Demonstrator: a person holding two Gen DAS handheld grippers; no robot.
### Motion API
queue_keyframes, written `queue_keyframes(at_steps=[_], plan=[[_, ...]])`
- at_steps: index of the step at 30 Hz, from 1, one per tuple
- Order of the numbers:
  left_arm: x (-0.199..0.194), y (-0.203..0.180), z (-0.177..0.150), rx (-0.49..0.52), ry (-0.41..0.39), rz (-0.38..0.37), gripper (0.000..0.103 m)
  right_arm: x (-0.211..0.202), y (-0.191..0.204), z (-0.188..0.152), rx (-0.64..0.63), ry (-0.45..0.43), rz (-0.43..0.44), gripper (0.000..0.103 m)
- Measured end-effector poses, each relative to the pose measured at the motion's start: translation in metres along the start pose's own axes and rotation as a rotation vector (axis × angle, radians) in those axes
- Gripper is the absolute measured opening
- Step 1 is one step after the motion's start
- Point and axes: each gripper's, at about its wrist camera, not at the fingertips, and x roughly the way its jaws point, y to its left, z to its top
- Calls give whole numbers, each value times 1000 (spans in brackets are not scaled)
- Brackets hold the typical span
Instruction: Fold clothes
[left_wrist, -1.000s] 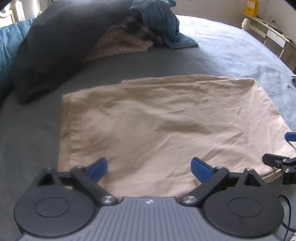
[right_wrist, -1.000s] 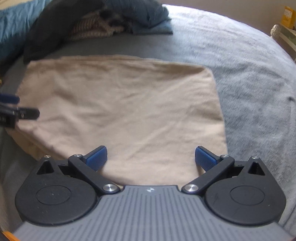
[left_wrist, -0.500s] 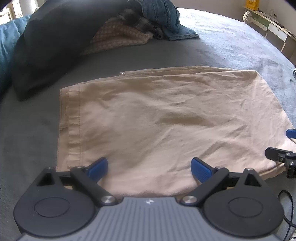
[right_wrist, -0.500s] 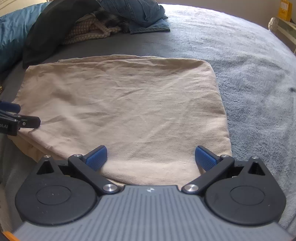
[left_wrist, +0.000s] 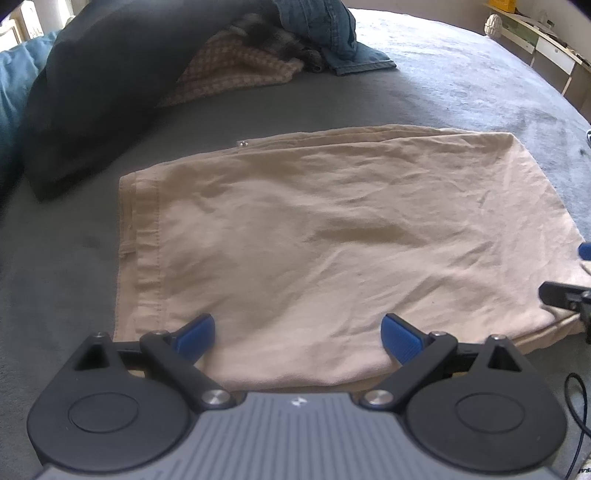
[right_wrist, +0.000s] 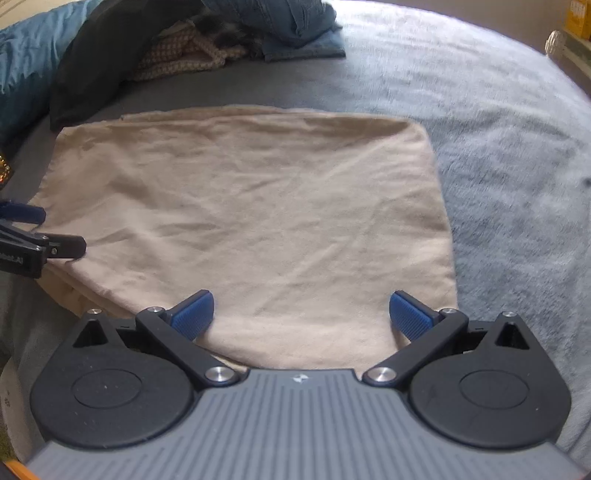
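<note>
A beige garment (left_wrist: 314, 236) lies folded flat into a rough rectangle on the grey bed cover, with its stitched hem on the left and a small metal button at its far edge. In the right wrist view the same beige garment (right_wrist: 251, 221) fills the middle. My left gripper (left_wrist: 297, 332) hovers open over the garment's near edge, nothing between its blue pads. My right gripper (right_wrist: 301, 314) is open too, over the near right part of the cloth. Each gripper's tips show at the side of the other's view.
A heap of other clothes lies at the far side: a dark garment (left_wrist: 92, 85), a checked brown knit (left_wrist: 236, 70) and blue jeans (left_wrist: 325, 33). A blue duvet (right_wrist: 26, 66) lies far left. White furniture (left_wrist: 546, 48) stands beyond the bed on the right.
Both grippers have drawn back a little toward the near edge, so the garment sits lower and fuller in view. Both stay open. The garment has not moved.
</note>
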Motion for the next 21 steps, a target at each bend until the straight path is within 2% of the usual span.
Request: queue_keyframes(at_steps=[8,14,21], plan=[[-1,1,1,2,1,17,97,-15,3,5,-19,-73,18,102],[-2,0,1,15,-4,21,97,-16,-6,7,30,-82,29,102],[-1,-1,1,28,-9,30,97,-18,-6,5,30,-105,23,102]])
